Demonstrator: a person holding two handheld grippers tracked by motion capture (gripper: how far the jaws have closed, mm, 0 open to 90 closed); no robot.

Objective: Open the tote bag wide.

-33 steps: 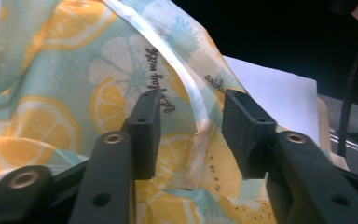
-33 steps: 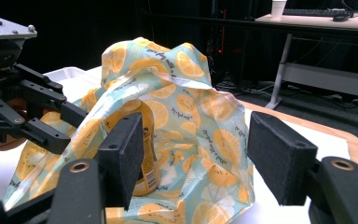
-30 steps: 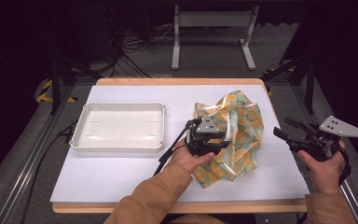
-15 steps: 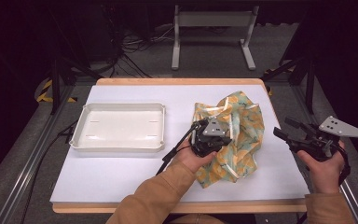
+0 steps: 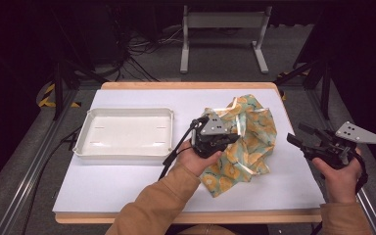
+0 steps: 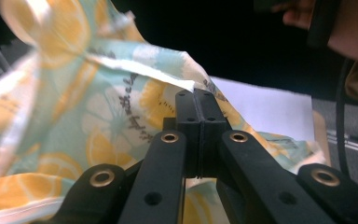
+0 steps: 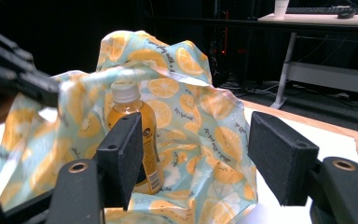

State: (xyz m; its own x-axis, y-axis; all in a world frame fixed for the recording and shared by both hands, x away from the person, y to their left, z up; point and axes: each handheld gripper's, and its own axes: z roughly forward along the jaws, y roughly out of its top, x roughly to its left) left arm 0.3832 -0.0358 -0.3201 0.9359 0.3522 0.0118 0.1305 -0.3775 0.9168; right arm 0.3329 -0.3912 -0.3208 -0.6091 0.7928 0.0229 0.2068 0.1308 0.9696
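At the high view's centre, the left gripper (image 5: 231, 138) pinches the lemon-print cloth (image 5: 247, 142); the right gripper (image 5: 293, 139) hangs released. Lifting could topple the small orange juice bottle (image 7: 131, 140) underneath.

The cloth (image 5: 242, 142) is thin printed fabric, matt, creased, with a paler hemmed edge. At its 9 o'clock the tray (image 5: 124, 146) looks like smooth white plastic with a faint sheen. The table (image 5: 127, 191) has a matt white top like paper or laminate, edged in pale wood. The bottle (image 7: 133, 140) is clear glossy plastic with a white cap. The left claw (image 6: 198, 100) is matt black plastic with brass-coloured rivets; the right claw (image 7: 196, 154) carries rough, foam-like black pads and a grey metal plate.
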